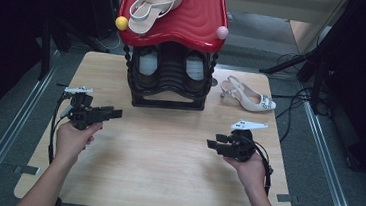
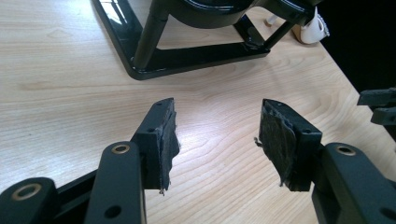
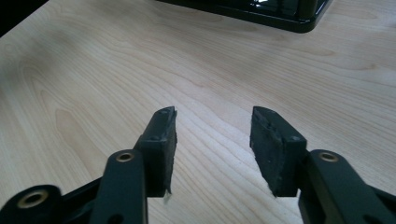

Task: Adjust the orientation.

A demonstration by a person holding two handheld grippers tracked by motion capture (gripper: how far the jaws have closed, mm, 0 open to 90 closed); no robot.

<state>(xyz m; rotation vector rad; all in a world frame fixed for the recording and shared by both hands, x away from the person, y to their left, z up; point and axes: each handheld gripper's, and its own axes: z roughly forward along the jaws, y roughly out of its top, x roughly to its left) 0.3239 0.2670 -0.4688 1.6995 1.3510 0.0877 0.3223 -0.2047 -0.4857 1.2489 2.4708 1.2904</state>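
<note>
A black shoe rack (image 1: 168,89) with a red wavy top (image 1: 199,14) stands at the table's far middle. One pale slingback sandal (image 1: 155,4) lies on the red top. Its mate, a heeled sandal (image 1: 248,96), rests on the wooden table (image 1: 165,166) to the right of the rack. A dark pair of shoes (image 1: 149,65) sits on the rack's lower shelf. My left gripper (image 1: 115,112) hovers left of the rack, open and empty (image 2: 215,135). My right gripper (image 1: 210,144) is held over the right half of the table, open and empty (image 3: 214,133).
The rack's black base frame (image 2: 196,53) lies just ahead of the left gripper, and its edge (image 3: 261,11) shows beyond the right one. A yellow ball (image 1: 121,23) and a pink ball (image 1: 222,32) cap the rack's posts. Cables (image 1: 296,100) trail on the floor at right.
</note>
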